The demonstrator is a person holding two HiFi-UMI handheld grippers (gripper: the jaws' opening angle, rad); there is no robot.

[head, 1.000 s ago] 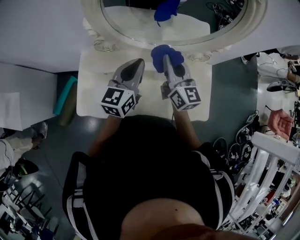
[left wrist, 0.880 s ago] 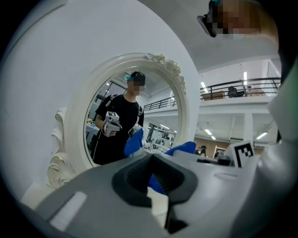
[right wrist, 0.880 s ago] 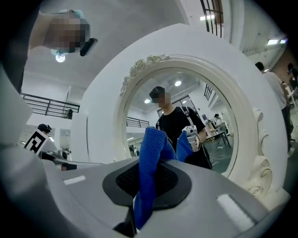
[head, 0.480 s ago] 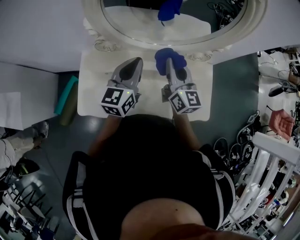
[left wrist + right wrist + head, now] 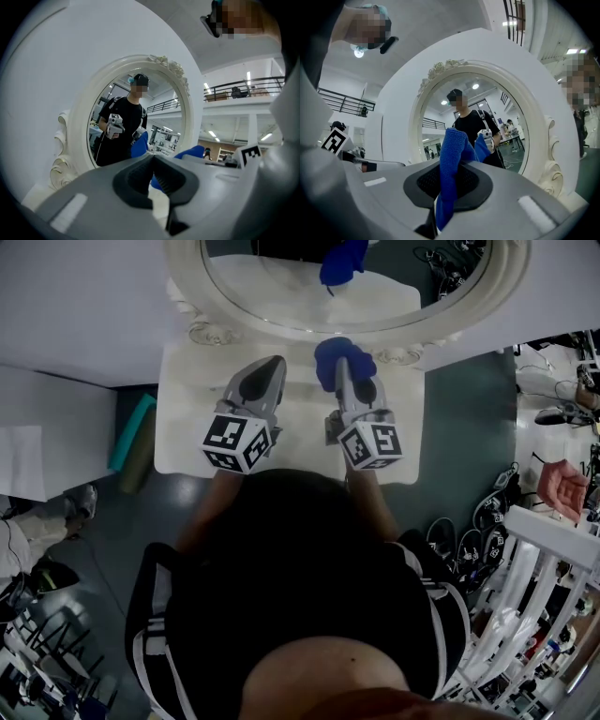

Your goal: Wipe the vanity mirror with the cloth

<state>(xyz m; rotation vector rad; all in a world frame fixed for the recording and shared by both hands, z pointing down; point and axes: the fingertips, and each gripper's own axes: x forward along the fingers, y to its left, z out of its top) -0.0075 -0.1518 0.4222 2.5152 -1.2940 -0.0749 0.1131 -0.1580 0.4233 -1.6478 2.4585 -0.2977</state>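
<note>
An oval vanity mirror [image 5: 281, 296] in an ornate white frame stands at the back of a small white table [image 5: 187, 409]. My right gripper [image 5: 339, 367] is shut on a blue cloth [image 5: 343, 357], held just in front of the mirror's lower rim; the cloth's reflection [image 5: 342, 261] shows in the glass. In the right gripper view the blue cloth [image 5: 452, 173] stands up between the shut jaws, before the mirror [image 5: 487, 122]. My left gripper [image 5: 267, 371] is shut and holds nothing, beside the right one. The left gripper view faces the mirror [image 5: 136, 112] with the cloth [image 5: 190, 153] at right.
A white wall panel [image 5: 66, 427] lies to the left of the table, with a teal object [image 5: 131, 432] on the floor beside it. White racks and cables [image 5: 525, 568] crowd the floor at right. A seated person's shoes [image 5: 553, 362] show at far right.
My right gripper with the blue cloth has shifted a little to the right along the mirror's lower rim. The left gripper has stayed in place.
</note>
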